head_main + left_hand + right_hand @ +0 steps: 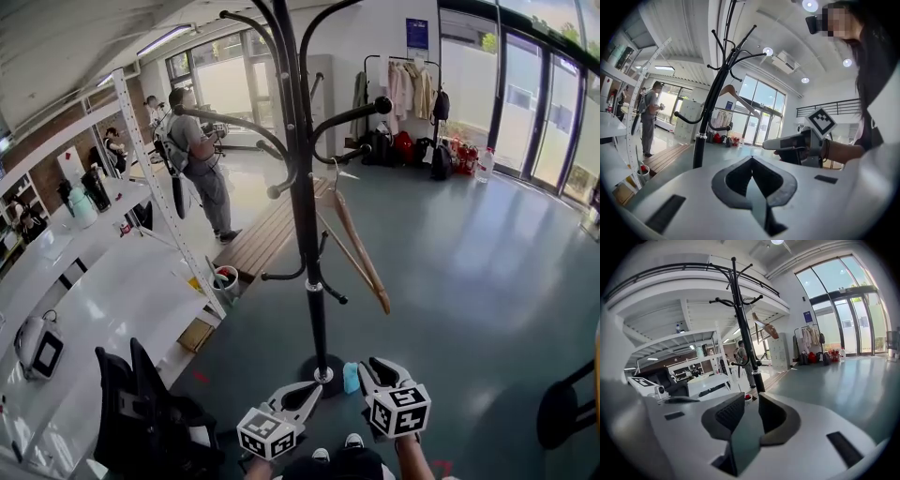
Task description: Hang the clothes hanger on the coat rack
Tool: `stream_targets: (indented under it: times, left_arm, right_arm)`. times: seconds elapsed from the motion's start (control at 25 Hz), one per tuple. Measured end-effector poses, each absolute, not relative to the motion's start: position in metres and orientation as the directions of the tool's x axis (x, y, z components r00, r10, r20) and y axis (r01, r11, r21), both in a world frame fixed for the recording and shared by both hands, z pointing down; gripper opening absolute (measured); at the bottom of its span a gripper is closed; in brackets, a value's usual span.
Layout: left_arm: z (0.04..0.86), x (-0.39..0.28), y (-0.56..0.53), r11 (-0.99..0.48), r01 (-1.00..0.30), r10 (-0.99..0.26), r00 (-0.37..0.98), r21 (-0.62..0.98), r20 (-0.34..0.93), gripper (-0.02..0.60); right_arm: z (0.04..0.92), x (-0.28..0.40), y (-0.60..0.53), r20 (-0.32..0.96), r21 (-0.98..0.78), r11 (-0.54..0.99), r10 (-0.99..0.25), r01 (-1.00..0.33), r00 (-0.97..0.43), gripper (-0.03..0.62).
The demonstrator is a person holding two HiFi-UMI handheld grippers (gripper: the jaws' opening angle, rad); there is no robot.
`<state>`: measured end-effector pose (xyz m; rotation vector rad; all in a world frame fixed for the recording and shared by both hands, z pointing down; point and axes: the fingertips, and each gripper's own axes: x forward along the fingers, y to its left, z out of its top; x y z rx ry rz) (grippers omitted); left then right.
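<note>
Grey-green floor (pixel 487 281) spreads round the black coat rack (pixel 305 187). The wooden clothes hanger (pixel 361 253) hangs from a rack arm, at about 3 o'clock from the pole. Low at 6 o'clock, the left gripper (pixel 311 392) has its jaws closed tip to tip on nothing. The right gripper (pixel 375 367) stands just beside it at 3 o'clock, jaws slightly parted and empty.
</note>
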<state>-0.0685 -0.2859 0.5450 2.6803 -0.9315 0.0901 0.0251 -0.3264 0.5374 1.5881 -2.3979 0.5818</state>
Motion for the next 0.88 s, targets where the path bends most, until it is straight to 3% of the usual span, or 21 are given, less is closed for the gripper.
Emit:
stream_targets:
  times: [0.48, 0.88]
  left_arm:
    - [0.55, -0.076, -0.252, -0.77, -0.588, -0.571, 0.808, 0.245, 0.146, 0.0]
    - [0.532, -0.041, -0.218, -0.753, -0.613, -0.608, 0.787, 0.238, 0.102, 0.0]
  right_arm:
    - [0.555, 0.002, -0.274, 0.381, -0.216, 0.344, -0.832, -0.914, -0.403, 0.097]
    - [0.538, 0.027, -0.233, 0.37, -0.184, 0.403, -0.816, -0.896, -0.443, 0.097]
